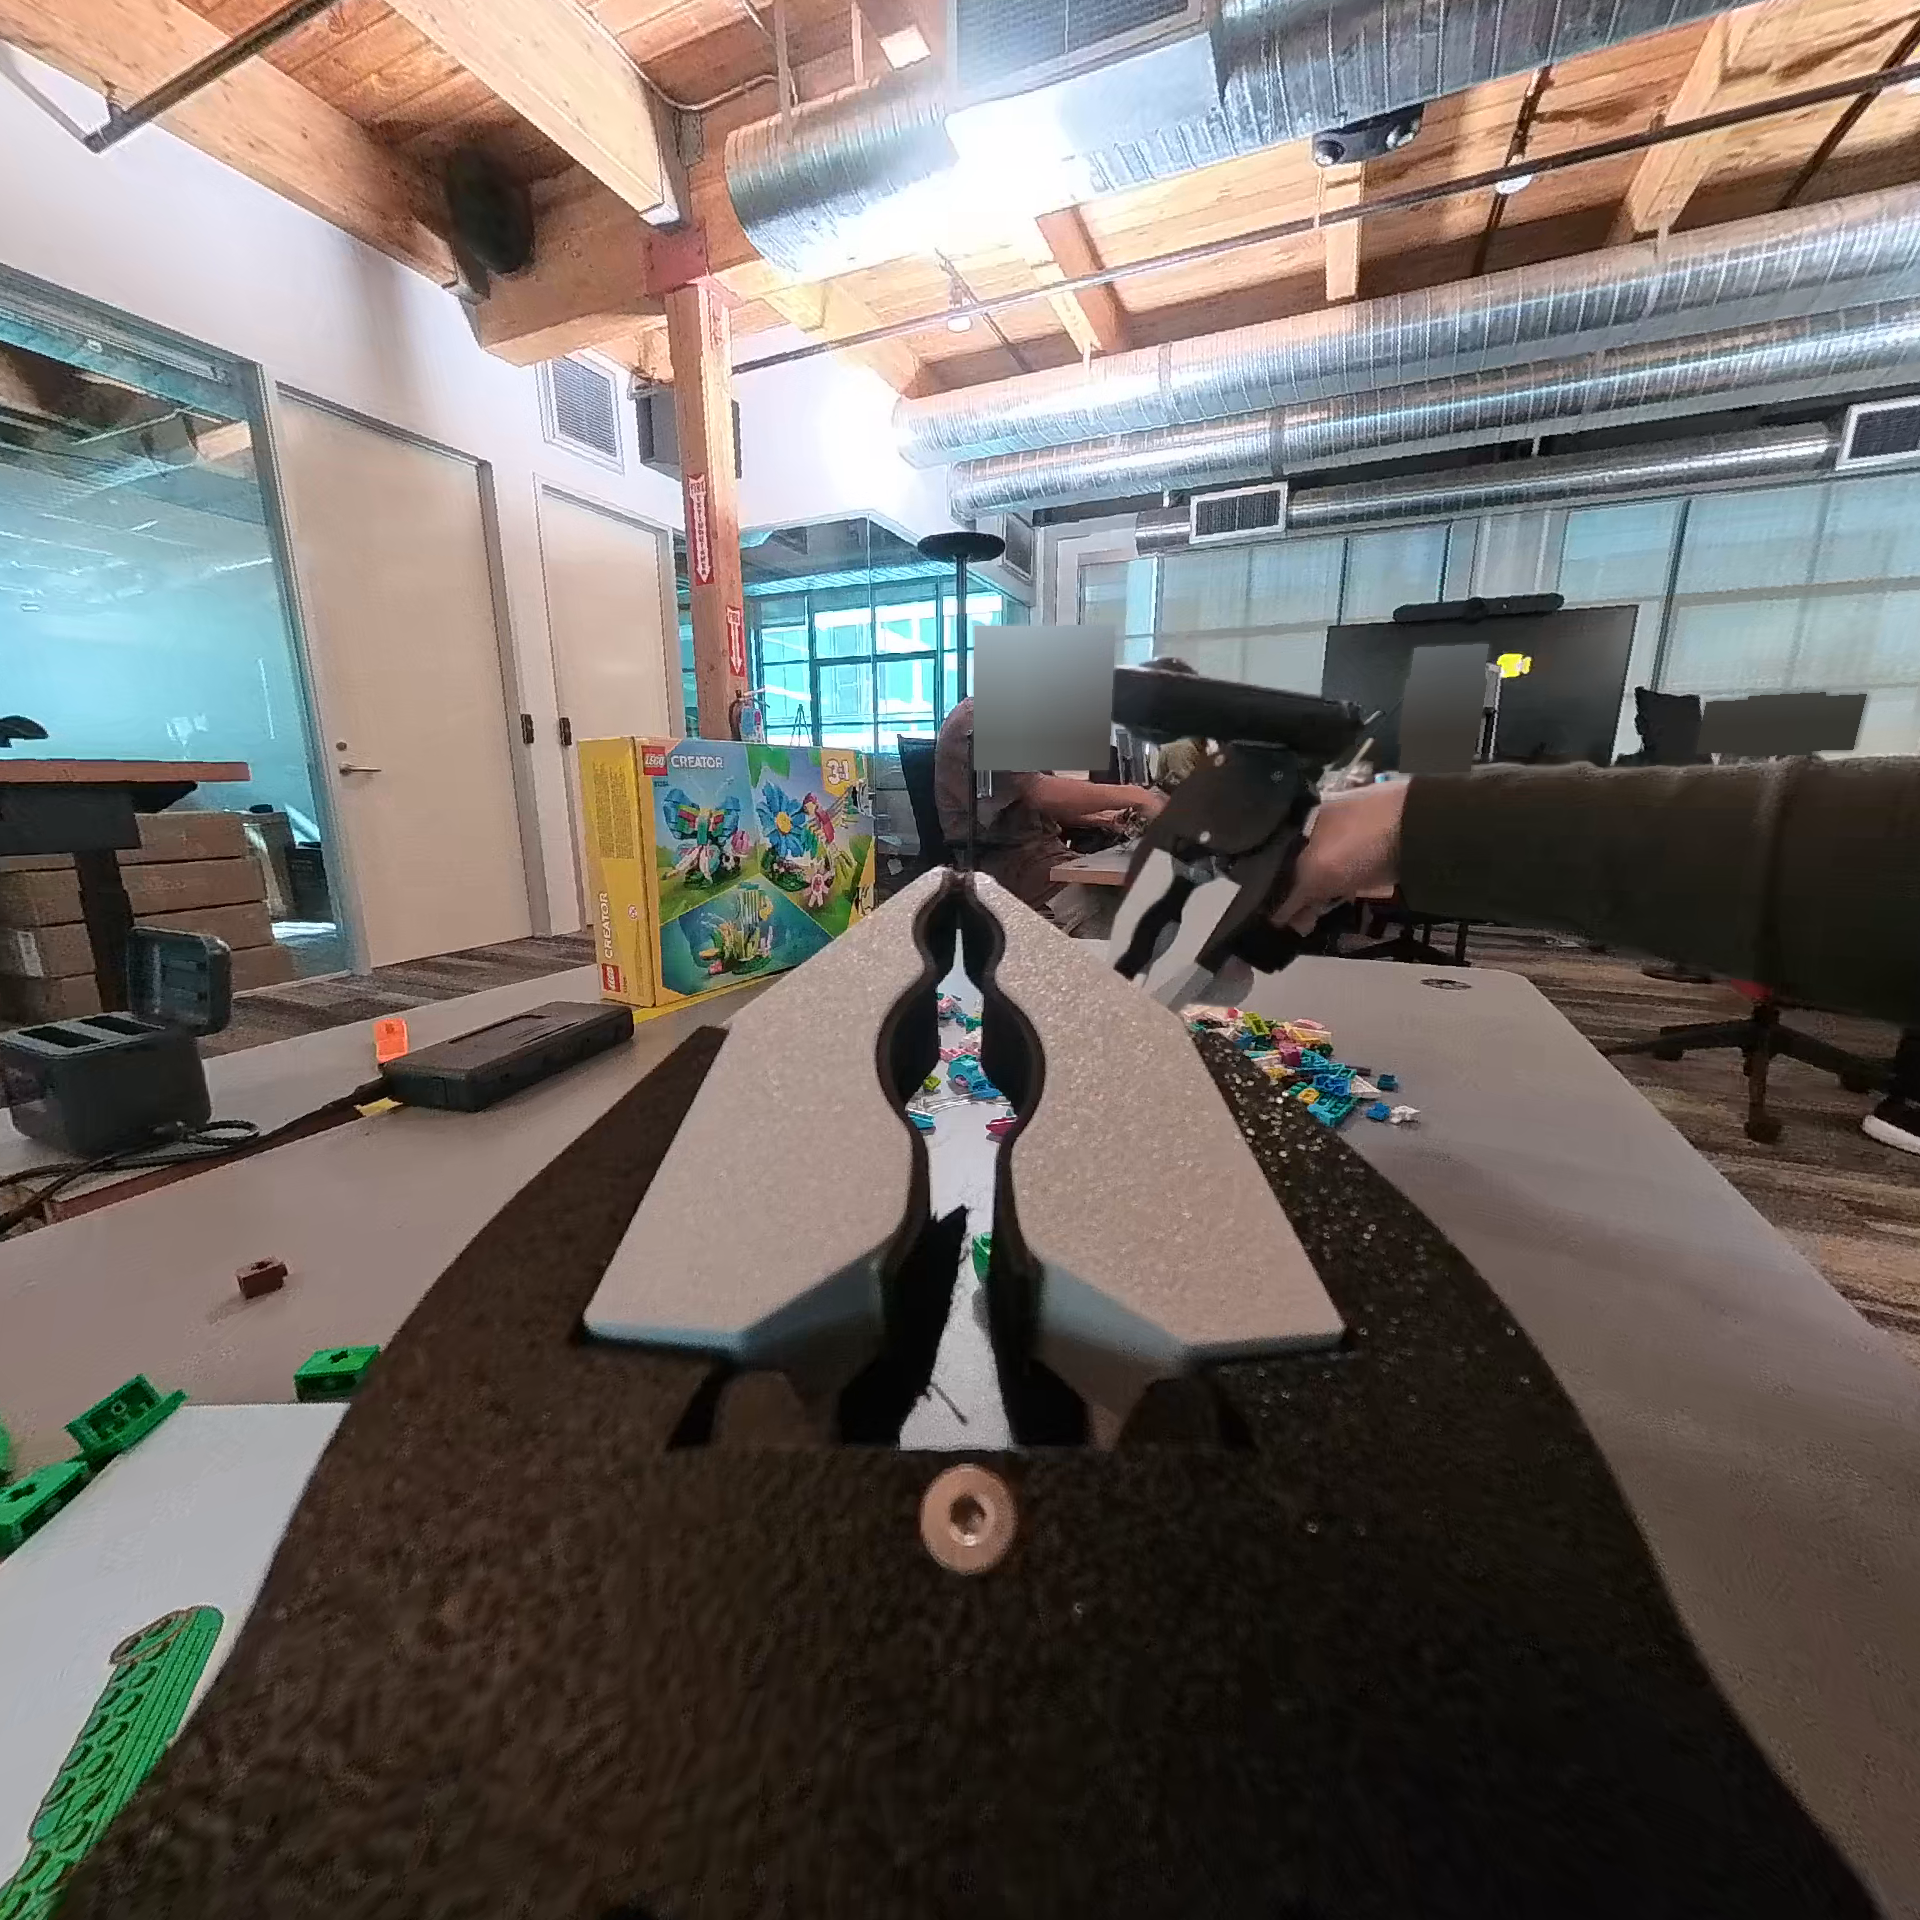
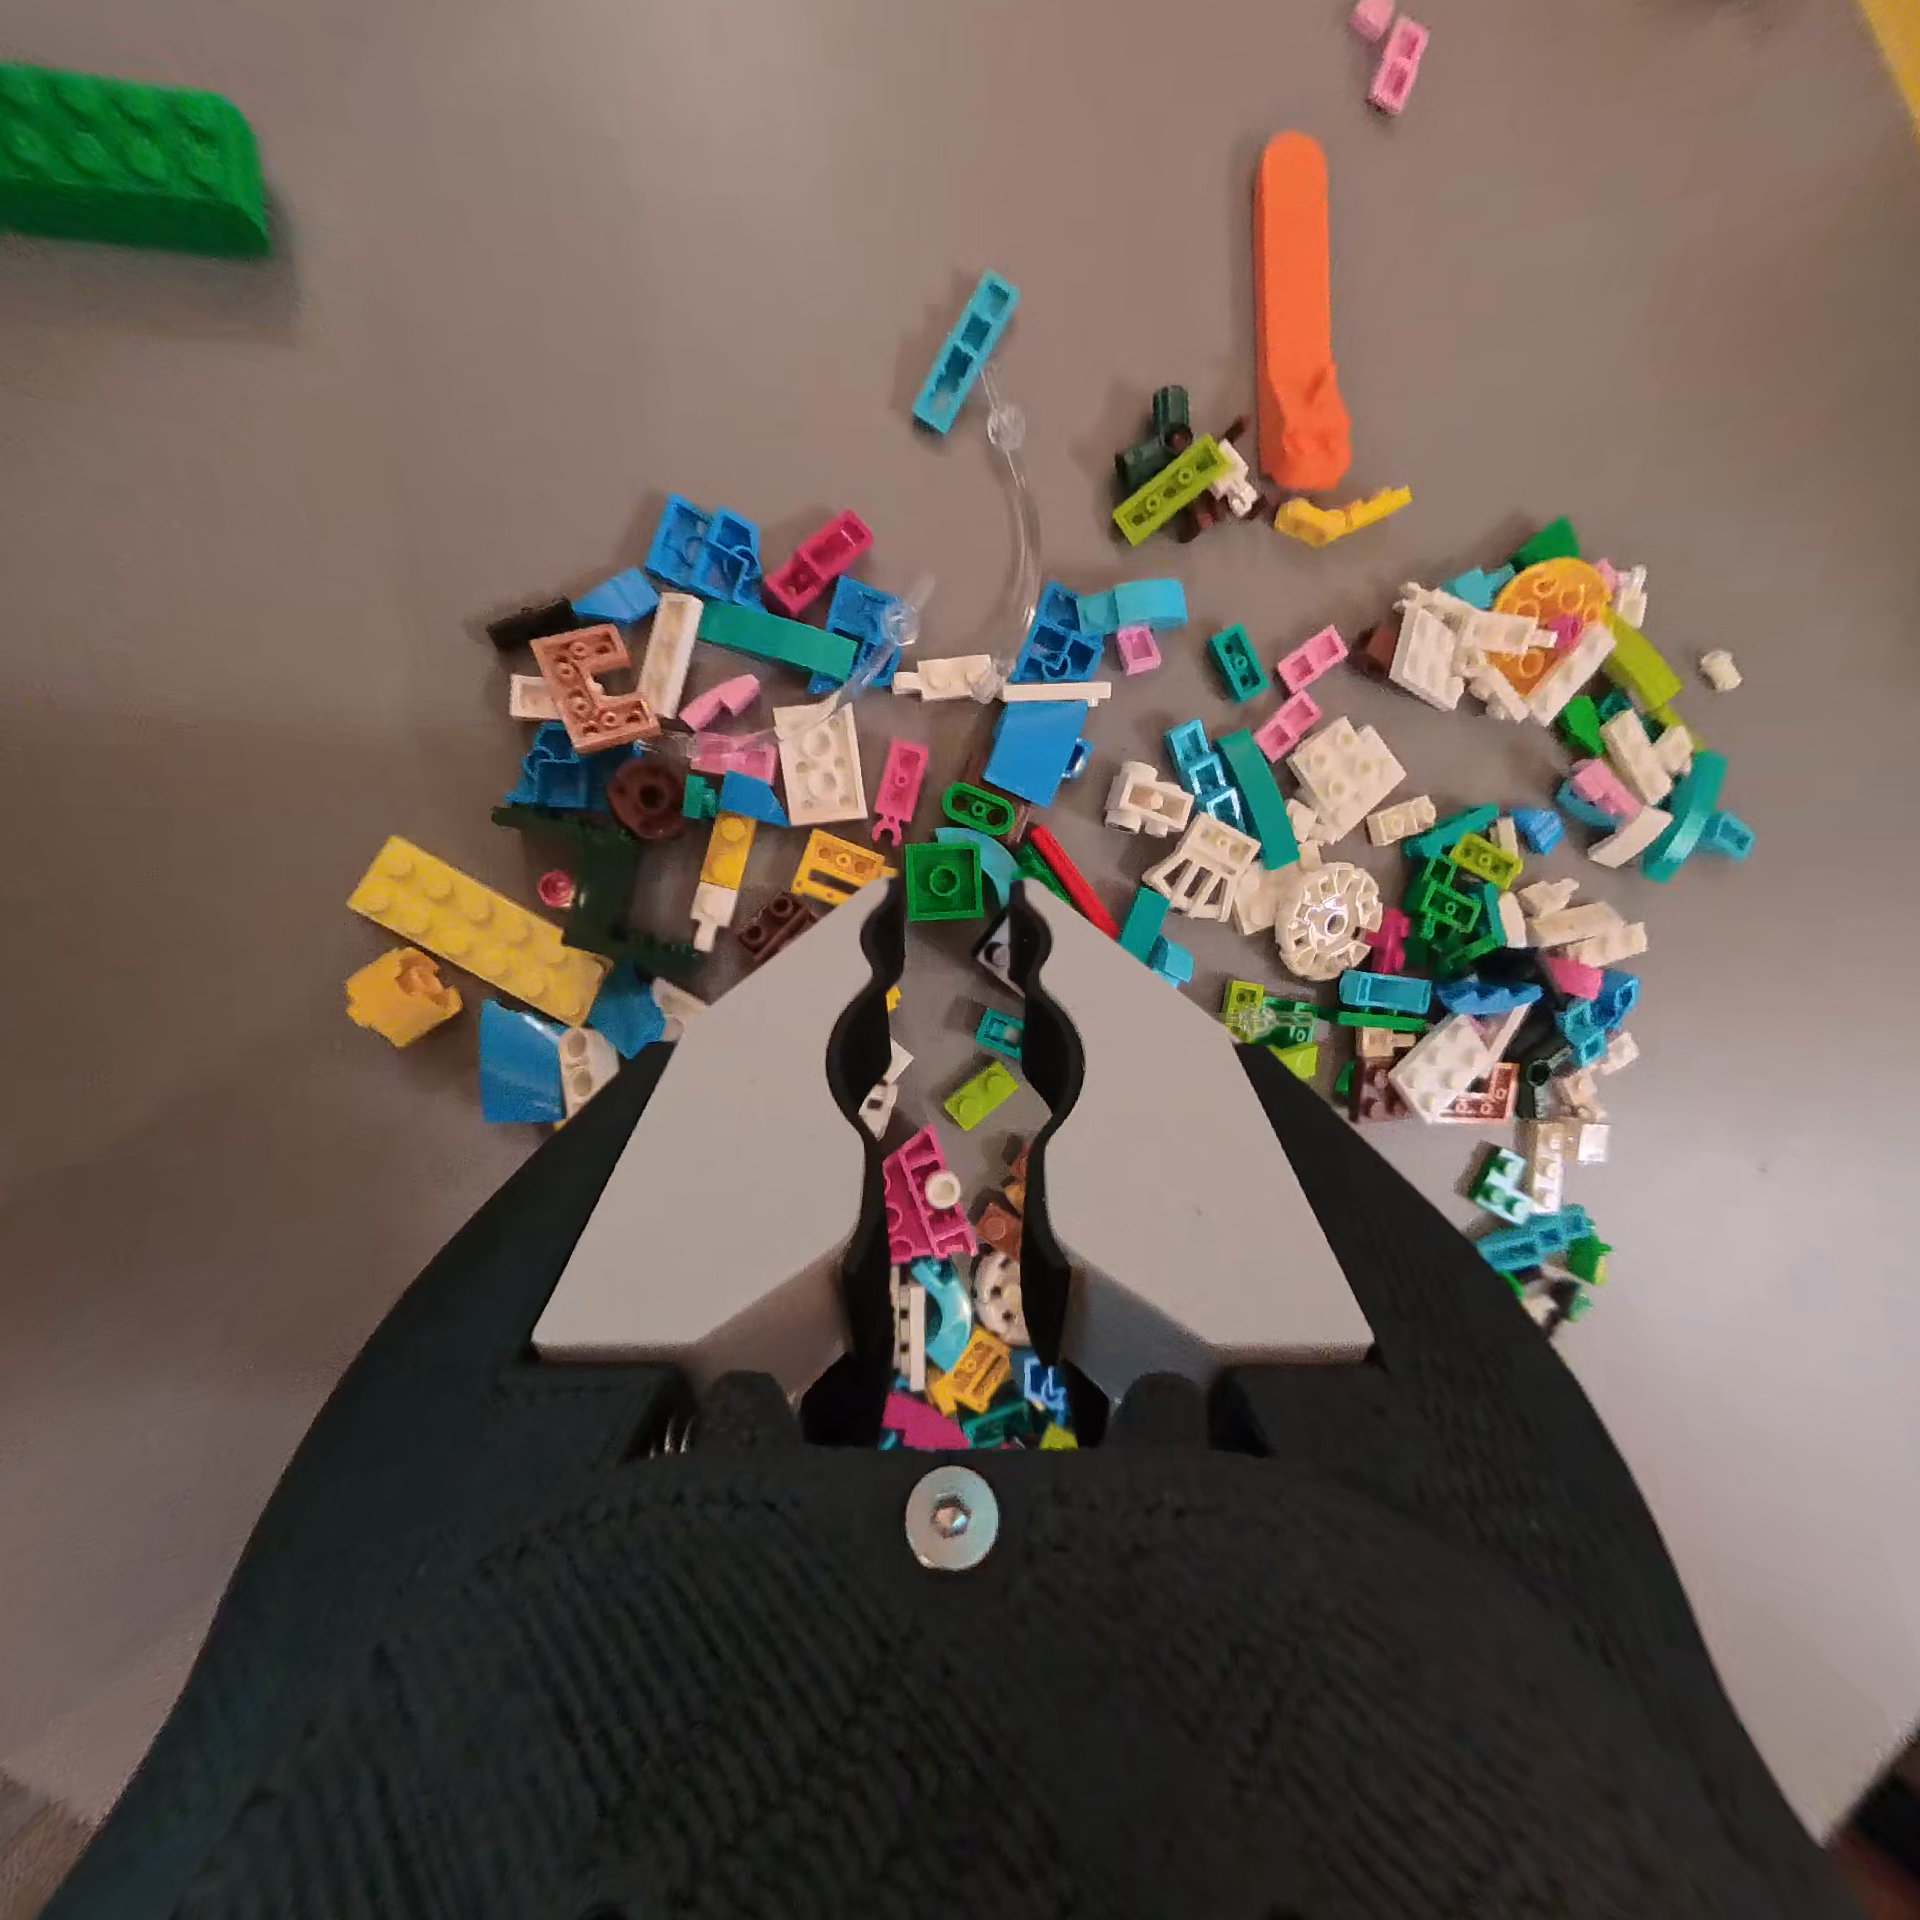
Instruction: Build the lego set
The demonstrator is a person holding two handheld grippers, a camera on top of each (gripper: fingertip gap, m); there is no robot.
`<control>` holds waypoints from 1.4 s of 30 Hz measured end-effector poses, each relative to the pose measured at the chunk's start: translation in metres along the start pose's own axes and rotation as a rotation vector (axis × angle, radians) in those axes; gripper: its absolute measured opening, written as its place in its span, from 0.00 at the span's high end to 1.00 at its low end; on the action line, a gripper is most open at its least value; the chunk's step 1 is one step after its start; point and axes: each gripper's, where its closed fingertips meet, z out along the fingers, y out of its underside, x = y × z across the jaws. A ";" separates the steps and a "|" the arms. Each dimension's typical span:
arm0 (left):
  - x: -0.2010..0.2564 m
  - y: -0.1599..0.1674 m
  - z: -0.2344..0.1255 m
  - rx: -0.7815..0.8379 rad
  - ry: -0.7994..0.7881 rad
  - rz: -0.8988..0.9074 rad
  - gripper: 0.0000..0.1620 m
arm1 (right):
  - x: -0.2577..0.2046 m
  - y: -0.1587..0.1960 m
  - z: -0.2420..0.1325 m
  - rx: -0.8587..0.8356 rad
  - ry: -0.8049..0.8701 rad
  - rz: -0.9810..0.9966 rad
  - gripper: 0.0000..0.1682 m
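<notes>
The right hand-held gripper [image 2: 954, 896] hung over the pile of loose bricks [image 2: 1039, 831] on the grey bench [image 2: 520, 416], its fingers slightly apart and empty. A small green square plate [image 2: 941, 881] lay just beyond the tips, seemingly flat, studs up. The left hand-held gripper [image 1: 958, 883], tips together, stood farther off, holding nothing.

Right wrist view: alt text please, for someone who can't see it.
The right gripper points down with its jaws slightly apart and empty, over a pile of small mixed-colour lego pieces on a grey table. A green square plate lies just past its tips; an orange brick separator lies farther off.
</notes>
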 end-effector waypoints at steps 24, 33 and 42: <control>0.004 0.004 0.004 -0.014 0.016 -0.016 1.00 | -0.010 -0.064 0.008 0.219 -0.103 -0.040 0.91; 0.003 0.000 -0.001 -0.003 0.015 -0.010 1.00 | -0.082 -0.261 0.094 0.530 -0.250 -0.300 0.91; 0.001 0.001 0.000 -0.004 0.011 -0.007 1.00 | -0.092 -0.295 0.128 0.507 -0.213 -0.324 0.81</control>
